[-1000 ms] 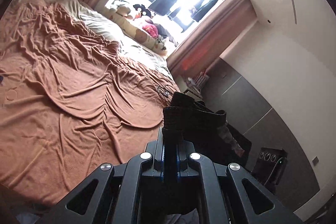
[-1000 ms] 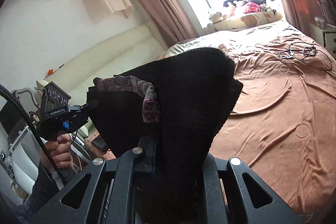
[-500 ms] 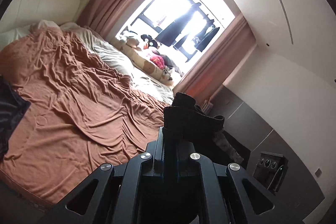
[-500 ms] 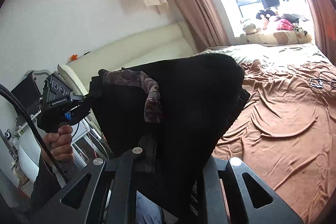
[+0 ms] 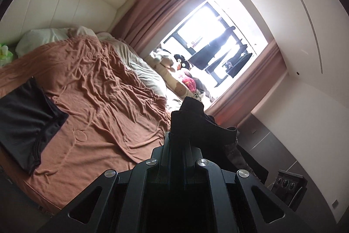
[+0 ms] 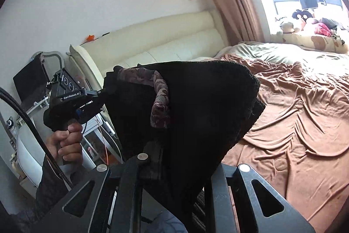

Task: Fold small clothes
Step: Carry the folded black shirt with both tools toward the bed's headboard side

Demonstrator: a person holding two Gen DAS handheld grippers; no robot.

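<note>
Swinging round toward the head of the bed, both hands carry one black garment through the air between them. A second ago the left view looked over the bed's foot with bare sheet; now the headboard and a flat dark garment lying on the bedspread have come into sight, so I judge the carry is heading for a laying-down spot near that piece, with the folding itself not yet begun.

The left gripper is clenched on a black edge of the cloth; the right gripper is clamped on the other end (its patterned band shows beside the jaws).

Only the right view shows the person's hand on the left tool's handle and the cloth stretched across; only the left view shows the dark piece on the bed.
</note>
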